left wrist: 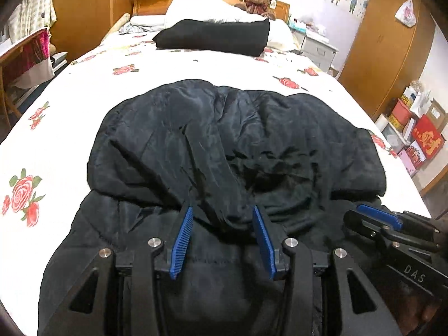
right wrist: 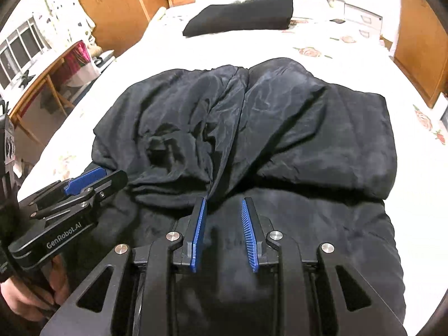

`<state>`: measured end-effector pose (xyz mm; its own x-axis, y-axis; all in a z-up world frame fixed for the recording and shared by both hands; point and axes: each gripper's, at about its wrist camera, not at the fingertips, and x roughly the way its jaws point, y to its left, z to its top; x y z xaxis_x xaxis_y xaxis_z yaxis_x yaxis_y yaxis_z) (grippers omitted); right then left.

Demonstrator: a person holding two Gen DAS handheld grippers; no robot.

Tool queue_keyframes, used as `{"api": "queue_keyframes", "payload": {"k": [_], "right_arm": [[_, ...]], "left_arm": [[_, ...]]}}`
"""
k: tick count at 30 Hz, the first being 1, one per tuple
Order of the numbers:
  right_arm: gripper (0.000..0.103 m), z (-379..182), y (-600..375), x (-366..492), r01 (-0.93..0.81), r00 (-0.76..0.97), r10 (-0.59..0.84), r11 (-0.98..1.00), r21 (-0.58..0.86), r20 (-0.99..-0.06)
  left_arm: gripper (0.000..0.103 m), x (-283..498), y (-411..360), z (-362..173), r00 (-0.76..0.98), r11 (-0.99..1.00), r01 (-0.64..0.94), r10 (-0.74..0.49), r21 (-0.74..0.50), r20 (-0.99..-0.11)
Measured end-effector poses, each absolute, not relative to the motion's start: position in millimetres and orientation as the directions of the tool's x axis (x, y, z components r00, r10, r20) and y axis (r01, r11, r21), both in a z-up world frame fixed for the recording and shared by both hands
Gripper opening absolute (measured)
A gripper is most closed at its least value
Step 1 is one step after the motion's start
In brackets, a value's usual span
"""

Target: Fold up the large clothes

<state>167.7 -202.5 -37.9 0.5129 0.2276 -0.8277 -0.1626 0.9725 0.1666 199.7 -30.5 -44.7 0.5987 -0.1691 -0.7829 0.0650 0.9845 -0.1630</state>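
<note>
White bedsheet (left wrist: 84, 89) printed with red roses covers a bed in a room with wooden wardrobes; on it, close to the cameras, lies a large black padded jacket (left wrist: 238, 145), its upper part doubled down over its lower part so the folded edge bunches just ahead of both tools; a second black garment (left wrist: 212, 37), already folded, rests near the pillows (left wrist: 201, 8) far up the bed, beside a teddy bear (left wrist: 260, 1). Left gripper (left wrist: 222, 218) has its blue pads partly apart, a ridge of jacket fabric bulging between them but not visibly pinched; right gripper (right wrist: 224, 204) stands narrower, its pads also apart, with a fabric crease touching the tip of one pad and nothing clamped. Risks, as a judgement: the slippery, puffy shell may spring open once unsupported, undoing the fold; pads closing on only the top layer would drag it off the layer beneath; the two tools work close together and could knock each other; uneven pulls would skew the edges.
</note>
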Motion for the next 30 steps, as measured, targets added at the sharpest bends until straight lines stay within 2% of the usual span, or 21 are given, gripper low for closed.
{"api": "queue_keyframes", "payload": {"k": [7, 15, 19, 21, 23, 26, 30], "right_arm": [[0.027, -23, -208, 174, -0.184, 0.551, 0.21, 0.975, 0.129, -0.808], [0.027, -5, -228, 251, -0.147, 0.647, 0.142, 0.987, 0.06, -0.749], [0.027, -25, -248, 284, -0.06, 0.643, 0.092, 0.996, 0.07, -0.76], [0.027, -52, -266, 293, 0.005, 0.612, 0.063, 0.996, 0.084, -0.788], [0.033, -70, -276, 292, 0.013, 0.603, 0.083, 0.993, 0.114, -0.794], [0.033, -78, -274, 290, -0.003, 0.611, 0.07, 0.996, 0.086, -0.788], [0.034, -53, -275, 285, 0.009, 0.608, 0.063, 0.996, 0.087, -0.792]], "left_arm": [[0.046, 207, -24, -25, 0.64, 0.988, 0.072, -0.152, -0.138, -0.753], [0.046, 292, 0, -15, 0.704, 0.998, 0.037, -0.064, -0.054, -0.708], [0.046, 328, 21, -50, 0.674, 0.999, -0.038, 0.012, -0.018, -0.739], [0.051, 333, 38, -84, 0.628, 0.997, -0.071, 0.012, -0.042, -0.778], [0.057, 325, 47, -106, 0.634, 0.994, -0.072, -0.02, -0.084, -0.773], [0.058, 323, 43, -109, 0.639, 0.995, -0.076, -0.005, -0.069, -0.769], [0.056, 321, 44, -93, 0.62, 0.993, -0.092, -0.002, -0.076, -0.785]]}}
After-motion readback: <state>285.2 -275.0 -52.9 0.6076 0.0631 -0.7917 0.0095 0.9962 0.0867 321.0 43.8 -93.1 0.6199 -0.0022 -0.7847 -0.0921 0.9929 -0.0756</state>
